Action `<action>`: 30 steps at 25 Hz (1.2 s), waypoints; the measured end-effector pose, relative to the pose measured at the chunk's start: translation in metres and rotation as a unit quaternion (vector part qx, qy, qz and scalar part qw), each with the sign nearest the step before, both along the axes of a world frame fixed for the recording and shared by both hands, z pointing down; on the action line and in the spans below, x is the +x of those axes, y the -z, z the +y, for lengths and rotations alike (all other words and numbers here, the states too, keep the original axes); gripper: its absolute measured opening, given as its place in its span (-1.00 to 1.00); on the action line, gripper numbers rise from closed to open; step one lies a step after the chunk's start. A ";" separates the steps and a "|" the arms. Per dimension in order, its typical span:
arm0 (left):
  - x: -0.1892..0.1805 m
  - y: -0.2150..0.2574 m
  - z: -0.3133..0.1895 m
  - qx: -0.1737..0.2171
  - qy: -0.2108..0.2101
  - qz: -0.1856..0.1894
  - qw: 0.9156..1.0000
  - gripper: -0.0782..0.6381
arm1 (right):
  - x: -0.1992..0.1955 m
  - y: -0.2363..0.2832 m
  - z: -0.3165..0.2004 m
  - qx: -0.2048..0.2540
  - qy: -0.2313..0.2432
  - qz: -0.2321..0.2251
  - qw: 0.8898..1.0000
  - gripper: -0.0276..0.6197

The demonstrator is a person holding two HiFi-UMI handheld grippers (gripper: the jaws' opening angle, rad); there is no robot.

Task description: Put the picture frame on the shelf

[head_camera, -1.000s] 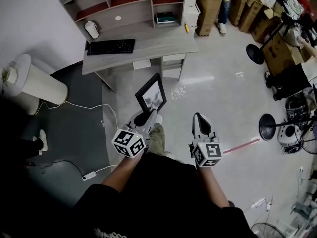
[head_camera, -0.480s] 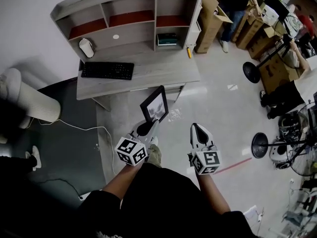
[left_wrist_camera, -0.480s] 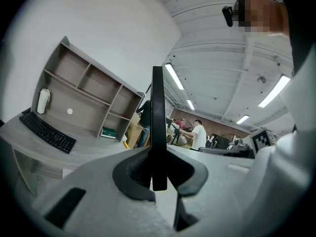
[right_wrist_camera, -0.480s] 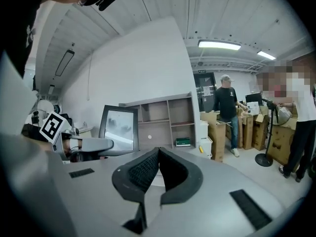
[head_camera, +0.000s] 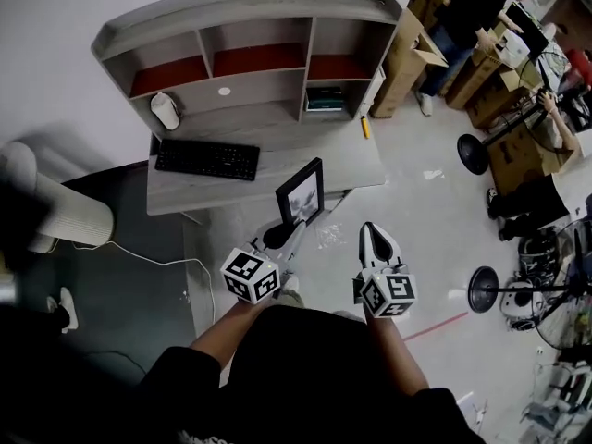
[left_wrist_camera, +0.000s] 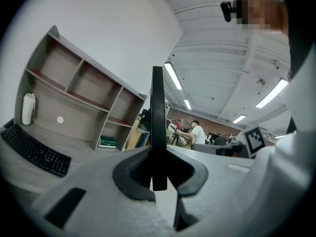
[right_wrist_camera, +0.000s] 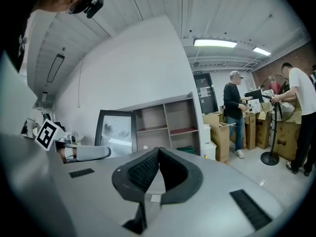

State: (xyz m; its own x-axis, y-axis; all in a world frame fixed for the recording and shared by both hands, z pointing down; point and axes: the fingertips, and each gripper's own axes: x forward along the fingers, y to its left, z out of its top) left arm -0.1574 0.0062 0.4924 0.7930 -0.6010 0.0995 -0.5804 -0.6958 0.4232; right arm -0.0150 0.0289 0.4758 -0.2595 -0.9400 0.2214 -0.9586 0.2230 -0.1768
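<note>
Item: picture frame (head_camera: 302, 192), clamped edge-on in my left gripper (head_camera: 288, 233) jaws; right gripper (head_camera: 373, 235) jaws together, empty. Step: transport. Next: raise it onto the shelf (head_camera: 242, 13).

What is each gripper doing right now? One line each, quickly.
Left gripper: closed on the bottom edge of the picture frame, holding it.
Right gripper: closed, nothing between its jaws.

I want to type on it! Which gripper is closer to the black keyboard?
Left. The left gripper, shut on the picture frame, hangs near the keyboard's right end; the right gripper, shut and empty, is farther to the right, over the floor.
</note>
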 end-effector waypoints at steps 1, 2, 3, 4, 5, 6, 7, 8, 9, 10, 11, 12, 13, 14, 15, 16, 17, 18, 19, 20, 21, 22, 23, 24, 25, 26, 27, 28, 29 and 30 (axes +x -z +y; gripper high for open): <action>0.000 0.000 -0.008 0.000 -0.003 -0.001 1.000 -0.64 | 0.002 0.000 -0.006 0.000 -0.006 -0.001 1.000 -0.88; 0.001 0.000 -0.017 0.000 -0.006 -0.002 1.000 -0.64 | 0.005 -0.001 -0.010 -0.002 -0.012 -0.003 1.000 -0.88; 0.002 -0.001 -0.024 -0.001 -0.009 -0.004 1.000 -0.64 | 0.008 -0.003 -0.014 -0.006 -0.017 -0.006 1.000 -0.88; 0.003 -0.002 -0.031 -0.002 -0.011 -0.006 1.000 -0.64 | 0.011 -0.006 -0.016 -0.010 -0.021 -0.010 1.000 -0.88; 0.005 -0.003 -0.036 -0.004 -0.014 -0.007 1.000 -0.64 | 0.014 -0.009 -0.017 -0.014 -0.024 -0.012 1.000 -0.88; 0.008 -0.005 -0.041 -0.006 -0.017 -0.007 1.000 -0.64 | 0.017 -0.011 -0.019 -0.017 -0.026 -0.014 0.999 -0.88; 0.011 -0.007 -0.046 -0.007 -0.021 -0.007 1.000 -0.64 | 0.020 -0.012 -0.021 -0.019 -0.028 -0.014 0.999 -0.88; 0.014 -0.008 -0.050 -0.008 -0.024 -0.007 1.000 -0.64 | 0.024 -0.014 -0.024 -0.021 -0.030 -0.015 0.999 -0.88; 0.019 -0.010 -0.055 -0.009 -0.027 -0.006 1.000 -0.64 | 0.027 -0.016 -0.027 -0.022 -0.033 -0.015 0.999 -0.88; 0.023 -0.011 -0.060 -0.009 -0.030 -0.006 0.999 -0.64 | 0.031 -0.018 -0.031 -0.022 -0.035 -0.015 0.999 -0.88; 0.028 -0.012 -0.064 -0.009 -0.033 -0.006 0.999 -0.64 | 0.034 -0.020 -0.035 -0.021 -0.037 -0.017 0.999 -0.88; 0.033 -0.012 -0.069 -0.009 -0.034 -0.007 0.999 -0.64 | 0.036 -0.021 -0.040 -0.019 -0.037 -0.019 0.999 -0.88; 0.038 -0.013 -0.074 -0.009 -0.035 -0.009 0.999 -0.64 | 0.037 -0.022 -0.046 -0.016 -0.035 -0.022 0.999 -0.88; 0.042 -0.013 -0.080 -0.008 -0.035 -0.011 0.999 -0.64 | 0.039 -0.022 -0.052 -0.012 -0.032 -0.024 0.999 -0.88; 0.047 -0.013 -0.086 -0.007 -0.035 -0.014 0.999 -0.64 | 0.041 -0.022 -0.058 -0.008 -0.028 -0.026 0.999 -0.88; 0.052 -0.013 -0.093 -0.006 -0.034 -0.016 0.999 -0.64 | 0.044 -0.021 -0.066 -0.004 -0.025 -0.026 0.999 -0.88; 0.057 -0.013 -0.101 -0.005 -0.033 -0.019 0.999 -0.64 | 0.048 -0.021 -0.073 -0.001 -0.023 -0.027 0.999 -0.88; 0.063 -0.013 -0.109 -0.004 -0.031 -0.021 0.999 -0.64 | 0.053 -0.021 -0.083 0.001 -0.021 -0.028 0.999 -0.88; 0.068 -0.013 -0.119 -0.004 -0.028 -0.024 0.999 -0.64 | 0.059 -0.021 -0.093 0.002 -0.021 -0.031 0.999 -0.88; 0.074 -0.012 -0.131 -0.003 -0.025 -0.026 0.999 -0.64 | 0.066 -0.021 -0.105 0.003 -0.020 -0.035 0.999 -0.88; 0.080 -0.012 -0.144 -0.002 -0.022 -0.027 0.999 -0.64 | 0.072 -0.021 -0.118 0.005 -0.019 -0.039 0.999 -0.88; 0.087 -0.011 -0.159 -0.001 -0.020 -0.028 0.999 -0.64 | 0.078 -0.020 -0.131 0.007 -0.017 -0.042 0.999 -0.88; 0.093 -0.011 -0.174 0.001 -0.018 -0.029 0.999 -0.64 | 0.085 -0.020 -0.144 0.010 -0.014 -0.043 0.999 -0.88; 0.101 -0.011 -0.189 0.004 -0.017 -0.031 0.999 -0.64 | 0.091 -0.019 -0.156 0.013 -0.011 -0.044 0.999 -0.88; 0.108 -0.010 -0.204 0.006 -0.016 -0.033 0.999 -0.64 | 0.098 -0.018 -0.169 0.015 -0.007 -0.044 0.999 -0.88; 0.115 -0.009 -0.219 0.008 -0.014 -0.036 0.999 -0.64 | 0.105 -0.016 -0.182 0.019 -0.003 -0.040 0.999 -0.88; 0.123 -0.008 -0.234 0.010 -0.011 -0.037 0.999 -0.64 | 0.111 -0.012 -0.193 0.023 0.003 -0.033 0.999 -0.88; 0.131 -0.007 -0.248 0.011 -0.007 -0.038 0.999 -0.64 | 0.118 -0.009 -0.205 0.027 0.009 -0.024 0.999 -0.88; 0.139 -0.006 -0.261 0.013 -0.005 -0.038 0.999 -0.64 | 0.124 -0.006 -0.216 0.030 0.017 -0.018 0.999 -0.88; 0.147 -0.006 -0.273 0.014 -0.003 -0.036 0.999 -0.64 | 0.130 -0.004 -0.227 0.029 0.026 -0.019 0.999 -0.88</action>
State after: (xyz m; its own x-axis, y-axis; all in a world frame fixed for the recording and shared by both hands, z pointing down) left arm -0.0104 -0.2671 0.4982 0.7885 -0.5991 0.1392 -0.6038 -0.7108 0.3609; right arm 0.1147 -0.1985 0.4795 -0.3162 -0.9357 0.1567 -0.9382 0.2839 -0.1980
